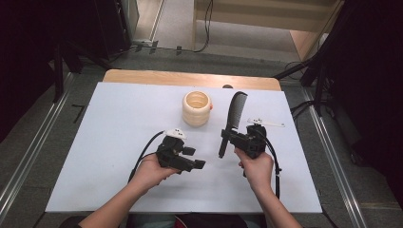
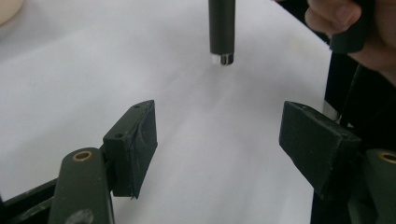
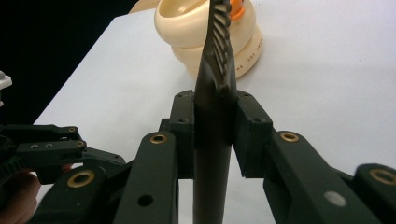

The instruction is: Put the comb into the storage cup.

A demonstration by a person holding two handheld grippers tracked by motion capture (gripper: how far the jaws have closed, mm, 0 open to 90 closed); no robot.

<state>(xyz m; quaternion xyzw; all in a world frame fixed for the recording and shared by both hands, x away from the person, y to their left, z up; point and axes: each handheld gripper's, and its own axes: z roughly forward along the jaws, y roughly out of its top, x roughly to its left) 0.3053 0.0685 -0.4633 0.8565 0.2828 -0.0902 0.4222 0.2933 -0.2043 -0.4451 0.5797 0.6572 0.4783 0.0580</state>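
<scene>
The right gripper point(image 3: 212, 135) has its jaws clamped on the handle of a black comb point(image 1: 234, 118), one pad pressed to each side of the shaft, as the right gripper view shows. The comb runs through the grip: its toothed end points away from the person, toward the far side of the counter point(image 1: 119, 142), and the plain butt of the handle point(image 2: 221, 32) sticks out on the near side, clear of the white surface (in the left gripper view it hangs just above the sheet, with the fingers point(image 2: 334, 14) of the right hand beside it).

The left gripper point(image 2: 217, 140) has its jaws wide apart with nothing between them but bare counter. In the high view it sits just left of the right gripper, near it but apart, its jaws turned toward the comb's handle.

Beyond the comb's teeth stands a cream ribbed cup point(image 1: 196, 108), upright and open at the top, with a bit of orange showing behind its rim. A small white clip-like piece point(image 1: 266, 122) lies on the counter just past the right gripper.
</scene>
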